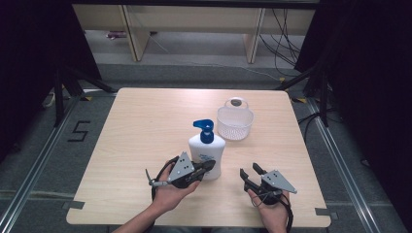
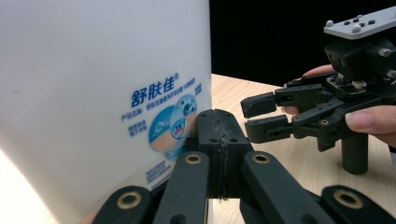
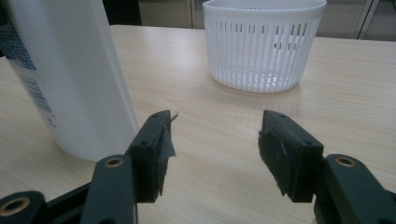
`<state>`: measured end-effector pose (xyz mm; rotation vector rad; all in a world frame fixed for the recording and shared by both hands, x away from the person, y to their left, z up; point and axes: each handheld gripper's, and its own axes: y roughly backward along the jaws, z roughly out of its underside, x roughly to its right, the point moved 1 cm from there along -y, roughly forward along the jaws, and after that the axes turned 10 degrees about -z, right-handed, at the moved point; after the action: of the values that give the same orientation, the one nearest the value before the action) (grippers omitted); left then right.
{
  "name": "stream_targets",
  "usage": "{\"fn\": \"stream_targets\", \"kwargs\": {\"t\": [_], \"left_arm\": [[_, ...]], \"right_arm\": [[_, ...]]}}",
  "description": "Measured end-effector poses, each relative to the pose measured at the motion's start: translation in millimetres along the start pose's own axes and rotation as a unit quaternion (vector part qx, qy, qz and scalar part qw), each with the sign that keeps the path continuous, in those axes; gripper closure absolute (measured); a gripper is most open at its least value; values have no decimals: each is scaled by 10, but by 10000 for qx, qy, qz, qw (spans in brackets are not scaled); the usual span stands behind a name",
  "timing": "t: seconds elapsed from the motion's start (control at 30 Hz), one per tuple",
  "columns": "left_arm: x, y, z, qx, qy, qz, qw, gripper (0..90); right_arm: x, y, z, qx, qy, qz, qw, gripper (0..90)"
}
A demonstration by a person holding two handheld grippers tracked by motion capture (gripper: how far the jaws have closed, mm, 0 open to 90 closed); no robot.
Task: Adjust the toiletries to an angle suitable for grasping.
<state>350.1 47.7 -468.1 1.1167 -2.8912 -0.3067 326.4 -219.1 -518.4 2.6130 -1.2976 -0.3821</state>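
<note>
Two hand-held black grippers, one white plastic pump bottle with a blue pump head [image 1: 207, 149] and one white slotted plastic basket [image 1: 235, 122] are what we count on the light wooden table [image 1: 145, 126] in the high view. The bottle stands upright near the front edge, with the basket just behind it to the right. The left gripper [image 1: 210, 165] meets the bottle's lower side; the right gripper [image 1: 250, 173] lies apart from it.

In the left gripper view, we find its jaws pressed fully together, tips against the bottle's label.

In the right gripper view, we find its jaws moderately parted, nothing between them, with the bottle just beside the left jaw.
</note>
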Motion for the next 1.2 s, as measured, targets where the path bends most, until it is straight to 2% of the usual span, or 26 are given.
{"fn": "stream_targets", "kwargs": {"t": [0.1, 0.13, 0.17, 0.23, 0.27, 0.3, 0.33, 0.37, 0.4, 0.47, 0.5, 0.53, 0.57, 0.6, 0.63, 0.67, 0.73, 0.83, 0.87, 0.9, 0.93, 0.97, 1.03, 1.07, 1.1, 1.2], "left_arm": [[18, -21, 7, 19, 55, -14, 10000, 894], [22, -24, 8, 33, 42, -12, 10000, 894], [22, -22, 9, 41, 45, -14, 10000, 894], [16, -7, 7, 56, 30, -36, 10000, 894], [13, 10, 4, 96, 45, -37, 9999, 893], [1, 58, -8, 76, -9, -42, 10000, 887], [-17, 138, -15, 135, -8, -49, 9999, 879], [-17, 138, -15, 135, -8, -49, 9999, 870], [-74, 266, 0, 133, -87, -95, 9998, 858], [-107, 336, 17, 157, -77, -138, 9998, 828], [-161, 439, 45, 141, -74, -219, 9996, 828], [-241, 579, 102, 134, -2, -344, 9993, 778], [-241, 579, 102, 134, -2, -344, 9993, 749], [-301, 682, 154, 111, 58, -454, 9989, 749], [-334, 741, 189, 109, 112, -546, 9984, 707], [-398, 849, 265, 113, 198, -691, 9973, 680], [-448, 954, 345, 71, 313, -841, 9959, 606], [-531, 1117, 500, 33, 558, -1144, 9919, 514], [-549, 1142, 526, 44, 587, -1198, 9911, 499], [-571, 1161, 555, 94, 645, -1228, 9903, 483], [-598, 1191, 576, 74, 653, -1314, 9891, 466], [-620, 1202, 584, 82, 632, -1356, 9887, 438], [-647, 1214, 589, 80, 625, -1412, 9880, 432], [-663, 1213, 586, 93, 620, -1432, 9877, 428], [-667, 1208, 583, 116, 653, -1445, 9873, 426], [-679, 1182, 567, 175, 698, -1456, 9867, 428]], "right_arm": [[4, -4, 3, 76, -48, -14, 10000, 442], [4, 9, -1, 3, -51, -44, 10000, 441], [1, 21, -15, 93, 11, 13, 10000, 437], [2, 39, -34, 94, 68, -37, 9999, 435], [-34, 54, -55, 102, -43, 55, 9999, 433], [-87, 88, -135, 227, 64, -28, 9997, 423], [-120, 102, -165, 257, 48, -44, 9996, 418], [-163, 109, -208, 345, 100, -80, 9993, 415], [-223, 135, -253, 292, 36, -78, 9995, 411], [-270, 142, -298, 377, 87, -146, 9991, 407], [-308, 145, -347, 448, 252, -153, 9986, 399], [-435, 158, -454, 493, 247, -203, 9983, 387], [-435, 158, -454, 493, 247, -203, 9983, 387], [-452, 161, -495, 501, 394, -187, 9978, 385], [-527, 145, -556, 612, 291, -276, 9973, 382], [-551, 145, -601, 668, 388, -313, 9965, 379], [-650, 128, -730, 786, 469, -336, 9952, 371], [-797, 87, -882, 868, 440, -342, 9947, 358], [-828, 73, -932, 840, 538, -320, 9945, 354], [-851, 53, -965, 943, 609, -320, 9932, 352], [-870, 41, -1012, 979, 784, -261, 9918, 349], [-935, -2, -1078, 1058, 684, -335, 9915, 345], [-943, -12, -1099, 1099, 729, -307, 9908, 344], [-960, -17, -1116, 1058, 681, -308, 9916, 343], [-957, -31, -1139, 1128, 737, -289, 9905, 338], [-947, -38, -1156, 1081, 671, -238, 9916, 330]]}}
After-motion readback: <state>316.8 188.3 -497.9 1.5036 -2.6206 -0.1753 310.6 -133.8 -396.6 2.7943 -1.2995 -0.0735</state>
